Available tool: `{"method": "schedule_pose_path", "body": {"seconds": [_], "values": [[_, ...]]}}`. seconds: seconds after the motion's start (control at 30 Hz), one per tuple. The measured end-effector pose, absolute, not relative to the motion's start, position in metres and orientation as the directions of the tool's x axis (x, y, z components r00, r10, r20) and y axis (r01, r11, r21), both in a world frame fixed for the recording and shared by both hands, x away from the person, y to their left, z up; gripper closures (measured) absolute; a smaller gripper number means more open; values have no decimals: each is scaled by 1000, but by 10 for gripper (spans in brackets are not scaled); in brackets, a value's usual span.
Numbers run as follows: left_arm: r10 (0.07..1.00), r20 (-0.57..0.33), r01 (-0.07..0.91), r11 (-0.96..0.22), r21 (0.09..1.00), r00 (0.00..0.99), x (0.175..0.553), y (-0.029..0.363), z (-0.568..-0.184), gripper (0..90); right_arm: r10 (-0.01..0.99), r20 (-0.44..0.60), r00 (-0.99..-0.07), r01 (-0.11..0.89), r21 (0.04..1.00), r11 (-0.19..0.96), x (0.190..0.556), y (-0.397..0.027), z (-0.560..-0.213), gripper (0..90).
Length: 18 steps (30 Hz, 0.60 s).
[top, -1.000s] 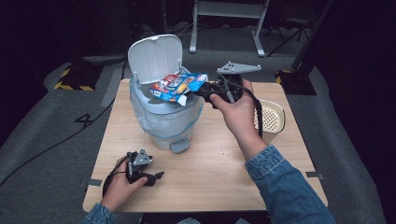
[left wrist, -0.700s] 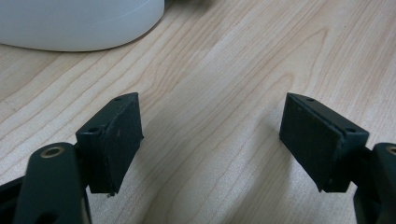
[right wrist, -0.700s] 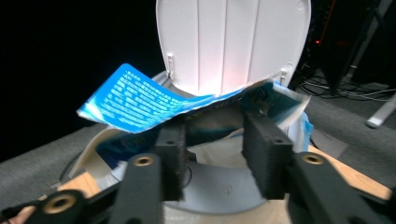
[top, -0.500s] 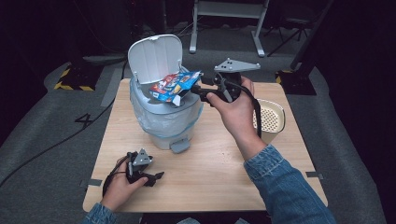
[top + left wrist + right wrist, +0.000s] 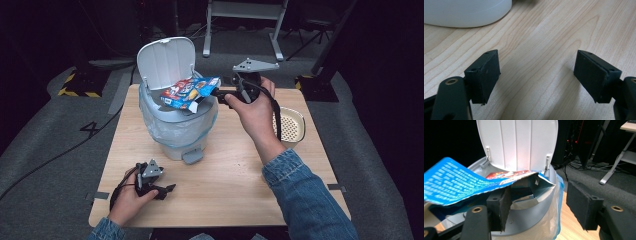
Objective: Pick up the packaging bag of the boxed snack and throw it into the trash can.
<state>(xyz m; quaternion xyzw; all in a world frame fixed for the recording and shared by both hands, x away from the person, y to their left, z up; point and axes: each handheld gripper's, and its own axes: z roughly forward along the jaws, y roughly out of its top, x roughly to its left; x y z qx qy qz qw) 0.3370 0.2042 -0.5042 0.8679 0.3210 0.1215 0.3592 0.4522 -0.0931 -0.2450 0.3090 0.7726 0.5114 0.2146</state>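
Between the fingers of the right gripper [image 5: 218,93] lies a clear gap: its jaws have just been opening and now stand wide, and neither pad presses on anything. In the right gripper view the left-hand finger [image 5: 500,207] sits just under the torn open end of the snack bag [image 5: 461,181], whose blue back drapes over it; whether the foil still touches that pad cannot be told. The right-hand finger [image 5: 581,203] stands well apart from the bag, with only carpet and table edge behind it. From the high view the snack bag [image 5: 189,92] lies across the open mouth of the pedal bin [image 5: 175,132], just ahead of the fingertips, its near end poking toward them. The bin's lid [image 5: 165,62] stands upright beyond the bag.

The left gripper [image 5: 165,189] rests low on the wooden table [image 5: 235,175], held in the person's left hand [image 5: 127,197]. Its fingers [image 5: 486,75] are spread wide with nothing but bare wood between them; the bin's white base [image 5: 466,12] curves past beyond the left-hand finger.

Much of the bag's underside is hidden by the bin rim and the finger below it, and its printing is too blurred to read. A perforated cream dish [image 5: 289,127] is partly covered by the right forearm. The bin's inside is out of sight under the bag.
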Motion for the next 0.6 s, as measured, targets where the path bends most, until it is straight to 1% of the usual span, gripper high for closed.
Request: {"method": "schedule_pose_path", "body": {"seconds": [0.07,0.1,0.13,0.2,0.23,0.33,0.43,0.5,0.6], "values": [[645,-20,470,-535,701,764,337,204,-504,213,693,-15,-721,261,920,292,454,-92,-247,379],[645,-20,470,-536,701,764,337,204,-504,213,689,-24,-724,251,921,297,455,-91,-247,415],[644,-20,470,-536,702,764,337,204,-504,212,681,-32,-731,241,923,301,456,-92,-247,488],[644,-20,470,-536,702,764,337,204,-504,213,663,-38,-747,233,920,315,457,-93,-246,560],[644,-20,470,-536,701,765,337,204,-504,213,660,-42,-750,232,918,322,456,-94,-245,655],[645,-20,470,-536,701,764,337,204,-504,213,644,-20,-765,243,917,317,455,-96,-243,785],[644,-21,470,-535,702,764,337,204,-504,213,640,-1,-769,250,920,302,452,-97,-240,854],[644,-20,470,-536,701,765,337,204,-504,213,636,33,-771,264,925,272,449,-96,-238,878],[644,-20,470,-536,701,765,337,204,-504,213,634,144,-760,342,918,202,444,-96,-235,883]]}}
